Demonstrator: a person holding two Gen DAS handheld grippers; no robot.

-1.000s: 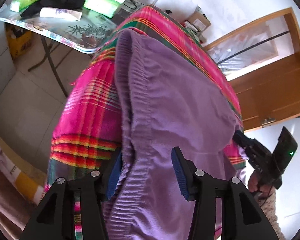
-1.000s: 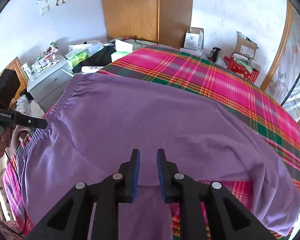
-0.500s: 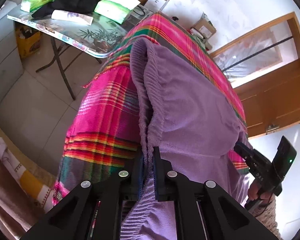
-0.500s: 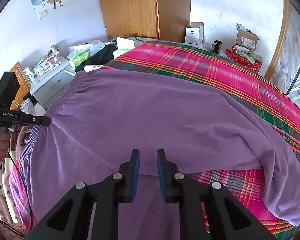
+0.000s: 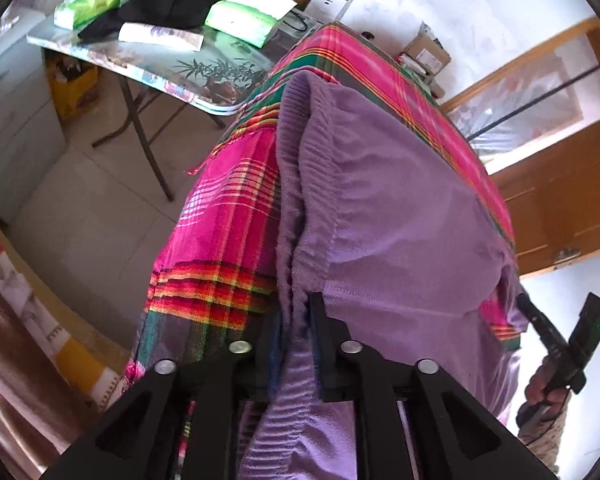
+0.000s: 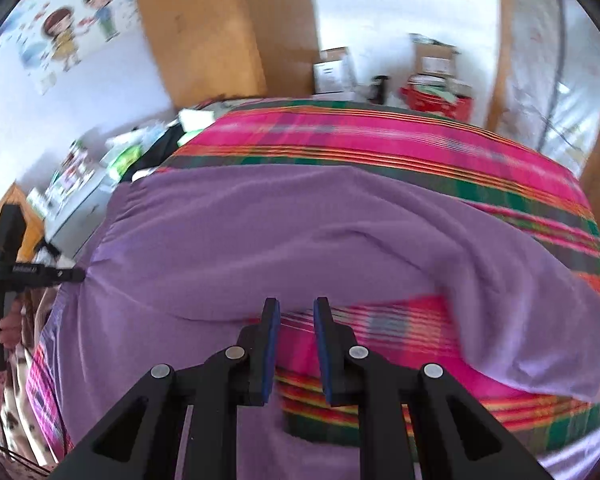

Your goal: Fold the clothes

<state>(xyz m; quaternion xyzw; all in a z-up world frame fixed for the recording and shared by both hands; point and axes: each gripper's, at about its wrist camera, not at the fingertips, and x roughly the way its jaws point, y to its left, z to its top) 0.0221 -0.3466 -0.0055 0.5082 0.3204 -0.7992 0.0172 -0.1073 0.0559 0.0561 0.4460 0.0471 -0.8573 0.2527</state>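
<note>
Plaid bedspread [image 5: 224,216] bears purple garment [image 5: 400,208], waistband pinched in left tongs [image 5: 296,320]

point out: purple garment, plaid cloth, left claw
purple garment [image 5: 400,216], left wrist view, flat upper panel.
plaid cloth [image 5: 224,232], left wrist view, hanging pink side.
left claw [image 5: 296,320], left wrist view, between fingertips, on pinched waistband.

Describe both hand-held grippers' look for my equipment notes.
Both match: the left hand-held gripper and the right hand-held gripper have matte black angular fingers with triangular cut-outs, silver round rivets and blue ribbed pads. The left's side carries white lettering; the right's shows a green light.
</note>
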